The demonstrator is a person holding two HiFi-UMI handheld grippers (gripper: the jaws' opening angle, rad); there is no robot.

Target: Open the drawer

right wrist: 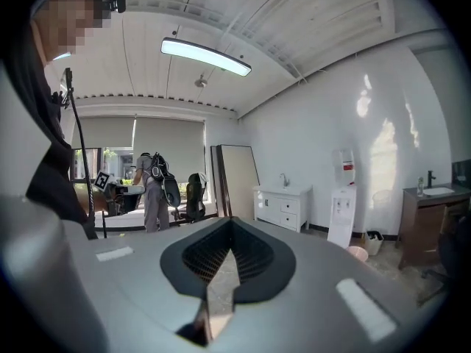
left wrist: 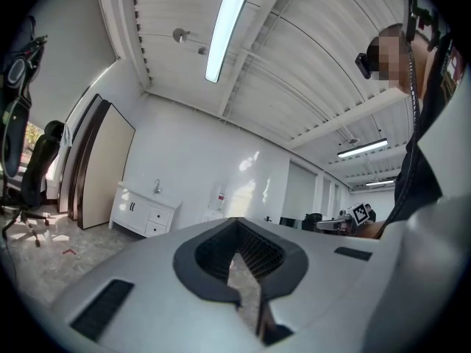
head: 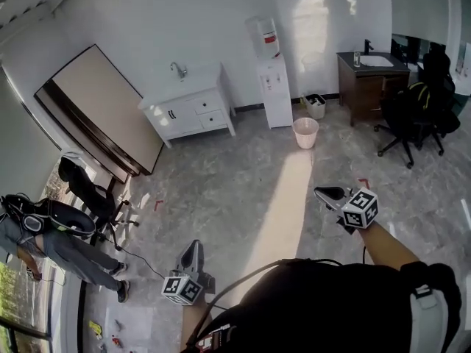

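A white vanity cabinet (head: 193, 109) with a sink, dark-handled doors and two drawers (head: 210, 111) stands against the far wall, several steps away. It also shows in the left gripper view as the white cabinet (left wrist: 147, 215) and in the right gripper view as the white cabinet (right wrist: 282, 207). My left gripper (head: 193, 245) is held low at the left, jaws together and empty. My right gripper (head: 321, 192) is held out at the right, pointing left, its jaws also together with nothing between them. Both are far from the drawers.
A water dispenser (head: 273, 87) and a pink bin (head: 305, 132) stand right of the cabinet. A brown sink cabinet (head: 370, 81) and black office chairs (head: 412, 112) are at the far right. A large board (head: 103, 109) leans at the left, near a person (head: 44, 241) and a chair (head: 92, 193).
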